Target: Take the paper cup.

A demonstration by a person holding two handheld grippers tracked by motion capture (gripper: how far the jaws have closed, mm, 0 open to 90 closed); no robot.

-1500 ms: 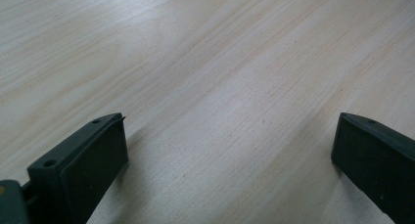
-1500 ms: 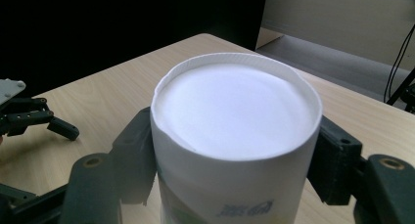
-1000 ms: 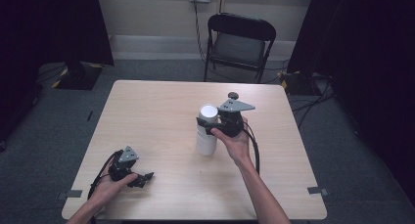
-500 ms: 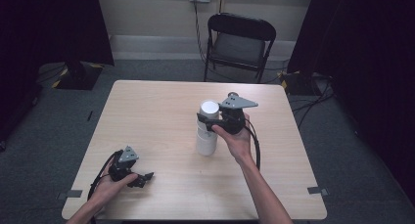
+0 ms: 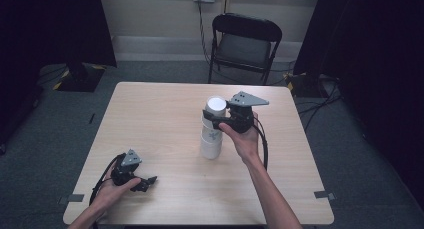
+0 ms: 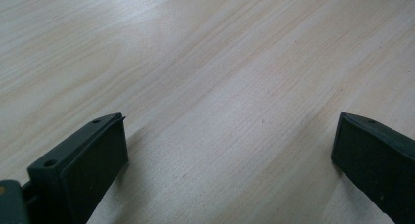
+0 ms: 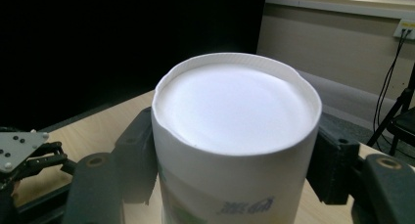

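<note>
Right gripper [image 5: 216, 120] has its jaws clamped on the top cup [image 5: 215, 111] of a white stack [image 5: 211, 139], one black jaw pressed against each side just under the upturned base. In the right gripper view that cup [image 7: 235, 136] sits squarely between the jaws, its white, closed end facing up, with some print low on its wall. Compared with a second ago, the gripper and the top cup sit a touch higher and farther from the person; the lower cups are now more exposed beneath the jaws, and the bottom of the stack is in the same spot on the surface [image 5: 160, 119].

Left gripper [image 5: 145, 181] lies low at the near left corner, resting in the hand [image 5: 112, 189], and has not shifted since the earlier frames. Its jaws are spread wide with nothing between them, just bare wood grain [image 6: 220, 111] straight ahead of the jaws in the left gripper view.

Beyond the surface, a black folding chair [image 5: 245, 44] stands against the wall.
</note>
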